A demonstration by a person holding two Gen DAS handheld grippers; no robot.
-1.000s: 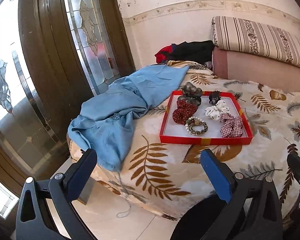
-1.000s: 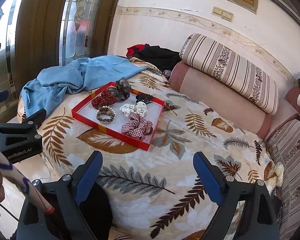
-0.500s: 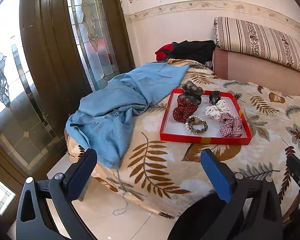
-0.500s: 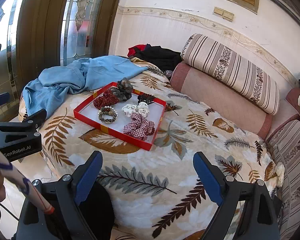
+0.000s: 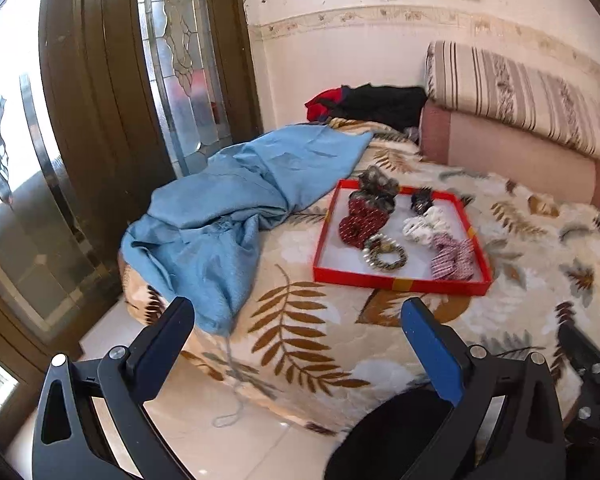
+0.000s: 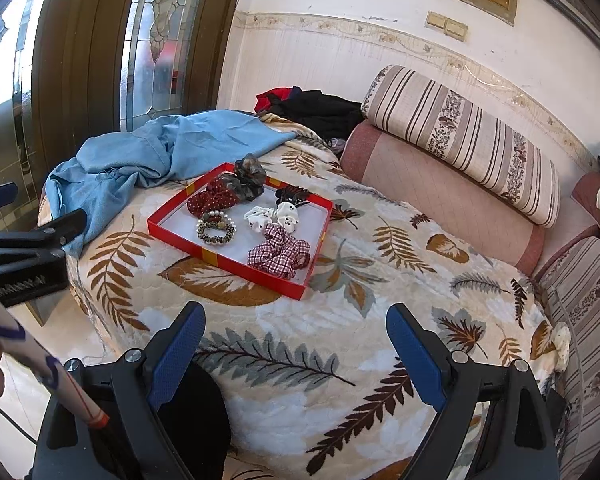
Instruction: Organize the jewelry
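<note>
Scrunchies, beaded bracelet (image 6: 216,231) lie in shallow red cardboard tray (image 6: 220,258) near bed's window-side edge; both grippers (image 5: 296,332) (image 6: 294,332) spread, empty; stage undeterminable.

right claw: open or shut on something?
Open. The right claw has its blue pads spread wide with only leaf-print bedding between them, short of the red tray.
</note>
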